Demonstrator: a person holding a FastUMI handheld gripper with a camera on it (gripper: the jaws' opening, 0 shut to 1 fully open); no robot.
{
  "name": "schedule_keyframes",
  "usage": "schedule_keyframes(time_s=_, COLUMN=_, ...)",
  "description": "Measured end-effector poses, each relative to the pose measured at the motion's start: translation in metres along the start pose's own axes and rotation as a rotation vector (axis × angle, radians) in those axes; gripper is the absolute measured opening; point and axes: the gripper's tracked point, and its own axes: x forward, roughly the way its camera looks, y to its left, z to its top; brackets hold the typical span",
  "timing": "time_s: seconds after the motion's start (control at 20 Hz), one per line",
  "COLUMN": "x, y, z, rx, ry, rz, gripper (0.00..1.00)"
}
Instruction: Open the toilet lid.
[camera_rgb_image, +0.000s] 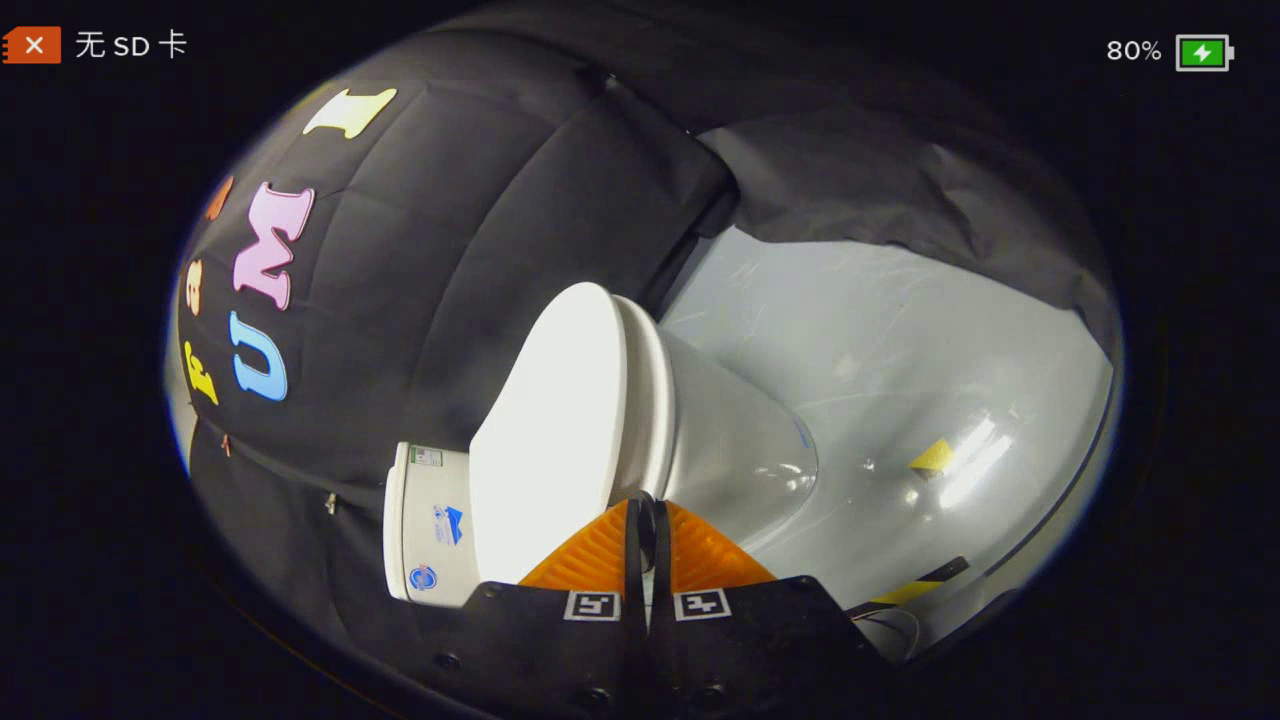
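Your gripper (647, 505) has its two orange ribbed fingers (592, 552) pressed together, only a thin dark slit between them, and nothing is caught there. Their tips sit right at the edge of the toilet (690, 440), at the seam where the lid meets the seat rim (whether they actually touch the porcelain or stop just short, you cannot tell from here). The whole scene appears rolled on its side.

The toilet lid (560, 420) is down, lying flat against the seat (648, 400), a smooth white oval just ahead of your fingers and to the side of them. The bowl's body tapers away on the other side of the seat, towards the glossy pale floor (900, 340). The tank (425, 525) stands beyond the lid, against the black cloth wall (450, 220), with small stickers on its face.

On the floor, well apart from the toilet, lies a small yellow scrap (932, 457), and a strip of yellow-and-black tape (915, 585) runs near the gripper's body.
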Motion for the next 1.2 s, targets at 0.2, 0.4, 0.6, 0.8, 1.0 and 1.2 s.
schedule_keyframes(time_s=0.2, x=-0.022, y=0.033, z=0.009, rx=-0.075, ry=-0.040, rz=-0.035, gripper=0.05)
schedule_keyframes(time_s=0.4, x=-0.046, y=0.076, z=0.016, rx=-0.136, ry=-0.084, rz=-0.045, gripper=0.05)
schedule_keyframes(time_s=0.6, x=-0.072, y=0.132, z=0.020, rx=-0.221, ry=-0.142, rz=-0.049, gripper=0.05)
schedule_keyframes(time_s=0.8, x=-0.097, y=0.202, z=0.014, rx=-0.310, ry=-0.191, rz=-0.019, gripper=0.05)
schedule_keyframes(time_s=1.0, x=-0.107, y=0.253, z=-0.001, rx=-0.428, ry=-0.248, rz=-0.056, gripper=0.05)
schedule_keyframes(time_s=1.2, x=-0.112, y=0.285, z=-0.013, rx=-0.516, ry=-0.321, rz=-0.117, gripper=0.05)
